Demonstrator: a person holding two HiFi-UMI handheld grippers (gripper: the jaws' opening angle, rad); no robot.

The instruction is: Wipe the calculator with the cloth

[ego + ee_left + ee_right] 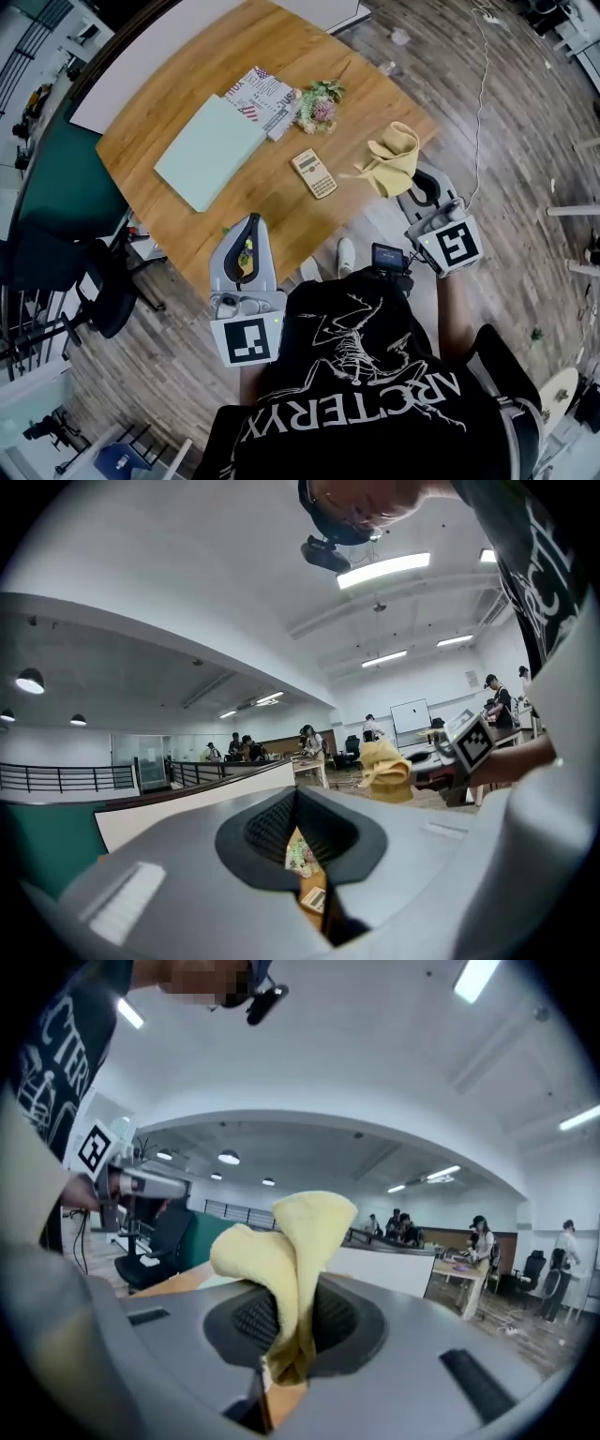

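Note:
A beige calculator (pixel 314 173) lies flat near the middle of the wooden table (pixel 272 47). My right gripper (pixel 419 180) is shut on the yellow cloth (pixel 394 157), held off the table's right corner, right of the calculator and apart from it. In the right gripper view the cloth (pixel 295 1241) stands up from the closed jaws of the right gripper (pixel 296 1321). My left gripper (pixel 251 223) hovers at the table's near edge, shut and empty. In the left gripper view the calculator (pixel 315 899) shows through the slit of the left gripper (pixel 296 803), and the cloth (pixel 384 766) hangs to the right.
A pale green folder (pixel 208 150), a printed paper (pixel 262 98) and a small flower bunch (pixel 319 105) lie on the table beyond the calculator. A black office chair (pixel 84 281) stands left of the table. A cable (pixel 483 94) runs over the wooden floor.

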